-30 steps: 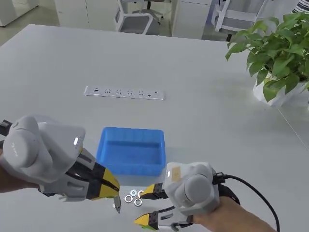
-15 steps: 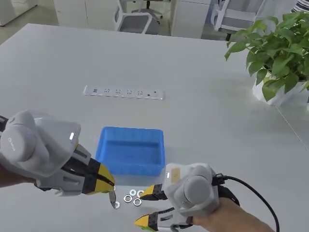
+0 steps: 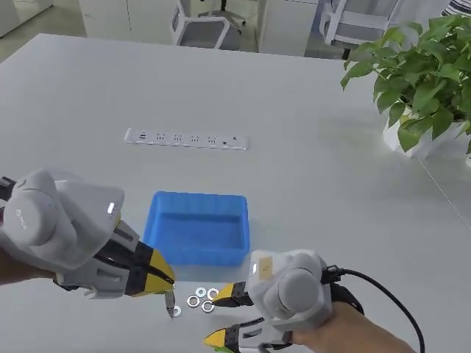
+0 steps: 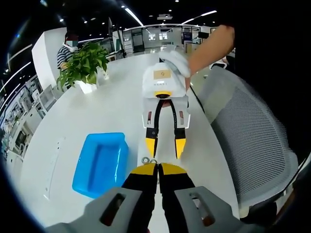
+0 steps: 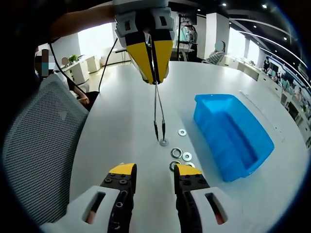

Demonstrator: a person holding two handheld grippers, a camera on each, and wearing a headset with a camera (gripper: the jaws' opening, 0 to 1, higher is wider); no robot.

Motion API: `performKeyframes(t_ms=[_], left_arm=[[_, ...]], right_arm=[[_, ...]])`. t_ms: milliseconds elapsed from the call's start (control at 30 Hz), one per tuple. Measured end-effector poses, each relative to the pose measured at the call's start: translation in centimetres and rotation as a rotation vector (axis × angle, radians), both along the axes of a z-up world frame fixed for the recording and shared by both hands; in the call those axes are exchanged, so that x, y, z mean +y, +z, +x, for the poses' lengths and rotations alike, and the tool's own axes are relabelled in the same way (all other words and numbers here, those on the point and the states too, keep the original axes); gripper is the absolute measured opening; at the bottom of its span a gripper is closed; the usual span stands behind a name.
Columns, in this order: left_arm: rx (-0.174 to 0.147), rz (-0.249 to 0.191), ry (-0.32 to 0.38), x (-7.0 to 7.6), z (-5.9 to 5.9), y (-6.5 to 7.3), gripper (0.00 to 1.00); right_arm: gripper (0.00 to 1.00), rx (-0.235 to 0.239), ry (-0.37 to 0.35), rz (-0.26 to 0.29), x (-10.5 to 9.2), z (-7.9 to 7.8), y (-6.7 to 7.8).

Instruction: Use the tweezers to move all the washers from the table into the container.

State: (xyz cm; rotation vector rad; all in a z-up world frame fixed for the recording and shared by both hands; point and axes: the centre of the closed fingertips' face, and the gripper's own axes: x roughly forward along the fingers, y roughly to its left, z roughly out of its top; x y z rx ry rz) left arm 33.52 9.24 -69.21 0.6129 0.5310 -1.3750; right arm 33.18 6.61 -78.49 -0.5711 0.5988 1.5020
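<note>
Several small metal washers [image 3: 200, 299] lie on the white table [image 3: 309, 184] just in front of a blue container [image 3: 199, 228]. One more washer [image 5: 164, 142] lies a little apart from the cluster [image 5: 177, 153]. My left gripper [image 3: 168, 282] is shut on thin metal tweezers [image 5: 157, 109]. Their tips hang slightly apart just above that lone washer. In the left gripper view its yellow jaws [image 4: 158, 168] are pressed together. My right gripper [image 3: 218, 316] stands open to the right of the washers, with nothing between its fingers [image 5: 121, 170].
A white power strip [image 3: 186, 139] lies beyond the container. A potted plant [image 3: 423, 73] stands at the table's right edge. Office chairs [image 3: 202, 29] stand behind the far edge, and a mesh chair [image 5: 39, 145] is at the near side.
My left gripper has drawn back a little to the left, so more of the tweezers shows below its jaws. The right gripper and the washers have stayed put.
</note>
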Motion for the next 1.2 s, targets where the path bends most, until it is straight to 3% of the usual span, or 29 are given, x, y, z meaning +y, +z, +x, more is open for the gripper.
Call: performKeyframes(t_ms=[867,933,1200], left_arm=[[-0.006,0.006,-0.006,-0.09,0.24,-0.24,0.05],[-0.019,0.012,-0.005,-0.05,0.41,-0.18,0.05],[-0.002,0.009,-0.005,0.06,0.37,-0.31,0.05]], right_arm=[[0.32,0.008,0.004,-0.001,0.18,-0.14,-0.21],[0.32,0.008,0.005,0.0,0.21,-0.15,-0.2],[0.32,0.012,0.007,0.002,0.35,-0.23,-0.28]])
